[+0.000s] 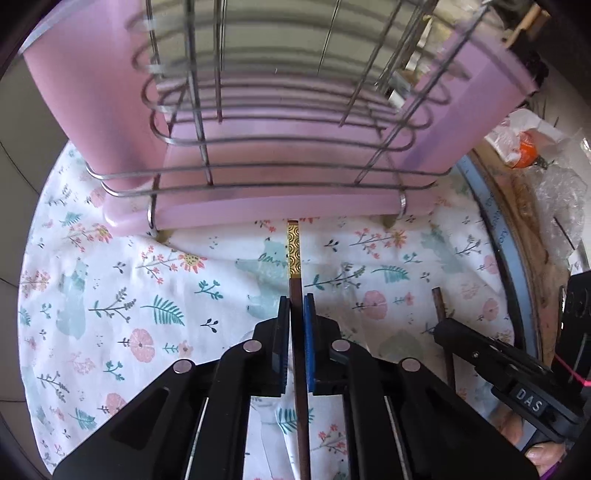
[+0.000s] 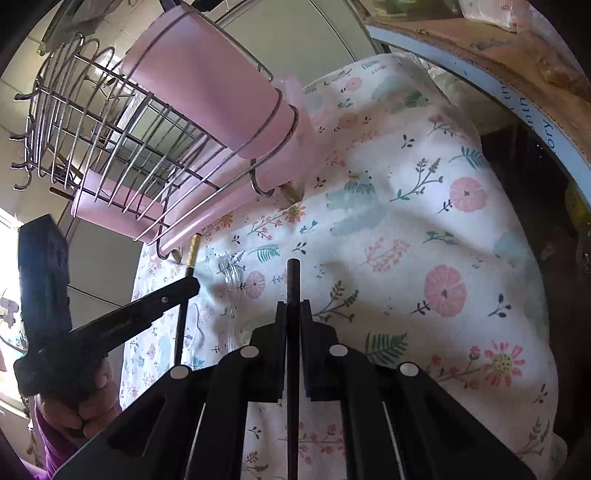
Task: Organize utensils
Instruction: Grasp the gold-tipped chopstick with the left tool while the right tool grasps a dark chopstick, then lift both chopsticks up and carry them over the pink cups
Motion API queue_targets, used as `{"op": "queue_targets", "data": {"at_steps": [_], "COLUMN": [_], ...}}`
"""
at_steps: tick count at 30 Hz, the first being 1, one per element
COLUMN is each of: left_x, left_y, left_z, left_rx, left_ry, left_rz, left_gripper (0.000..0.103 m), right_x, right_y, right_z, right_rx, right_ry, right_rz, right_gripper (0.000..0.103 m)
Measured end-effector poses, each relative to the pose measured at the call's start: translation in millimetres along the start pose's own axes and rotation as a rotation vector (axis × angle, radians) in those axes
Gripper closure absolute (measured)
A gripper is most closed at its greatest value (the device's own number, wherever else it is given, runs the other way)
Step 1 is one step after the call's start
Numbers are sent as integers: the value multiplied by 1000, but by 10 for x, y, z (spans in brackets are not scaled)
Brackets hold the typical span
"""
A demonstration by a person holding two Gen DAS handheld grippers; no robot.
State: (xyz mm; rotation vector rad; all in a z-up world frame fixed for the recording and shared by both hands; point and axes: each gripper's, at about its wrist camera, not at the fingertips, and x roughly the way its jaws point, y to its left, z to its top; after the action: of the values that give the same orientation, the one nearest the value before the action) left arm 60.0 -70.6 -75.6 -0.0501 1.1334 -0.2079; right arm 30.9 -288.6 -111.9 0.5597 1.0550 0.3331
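Note:
My left gripper [image 1: 296,301] is shut on a dark brown chopstick [image 1: 294,284] with a gold patterned end [image 1: 293,251] that points toward the foot of the rack. My right gripper [image 2: 294,306] is shut on a second dark chopstick [image 2: 292,280] whose plain tip sticks out ahead of the jaws. A wire utensil rack [image 1: 258,122] with pink plastic cups [image 2: 207,85] and a pink drip tray [image 1: 273,214] stands on the floral cloth [image 1: 147,295]. The right gripper shows at the right of the left wrist view [image 1: 443,328]; the left gripper shows at the left of the right wrist view [image 2: 188,284].
A clear plastic utensil [image 2: 231,280] lies on the cloth between the grippers. Plastic bags and an orange object [image 1: 524,151] lie past the table's blue rim [image 1: 491,214] at right. Cardboard [image 2: 461,33] lies beyond the cloth's far edge.

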Motion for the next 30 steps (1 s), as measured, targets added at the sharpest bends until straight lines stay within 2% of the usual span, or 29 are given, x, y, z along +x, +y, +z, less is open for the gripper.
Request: {"op": "queue_targets", "data": {"at_steps": [13,20,30], "left_x": [-779,-1064,-1732], "left_y": [3,0,309], "left_z": [-192,-255,-508], "left_rx": [17,14,-61], "left_ry": [-194,-309,-595], "left_rz": [-14,-6,-33], "left_gripper": [98,98,98], "right_x": [-390,-745,-1147], "right_y": [200,384,744], "right_z": [-62,-92,-215], "right_rx": [-52,-97,-255], "right_ry": [-99,-216,-425], "right_rz": [10,13,-48], "right_gripper": [96,97,97]}}
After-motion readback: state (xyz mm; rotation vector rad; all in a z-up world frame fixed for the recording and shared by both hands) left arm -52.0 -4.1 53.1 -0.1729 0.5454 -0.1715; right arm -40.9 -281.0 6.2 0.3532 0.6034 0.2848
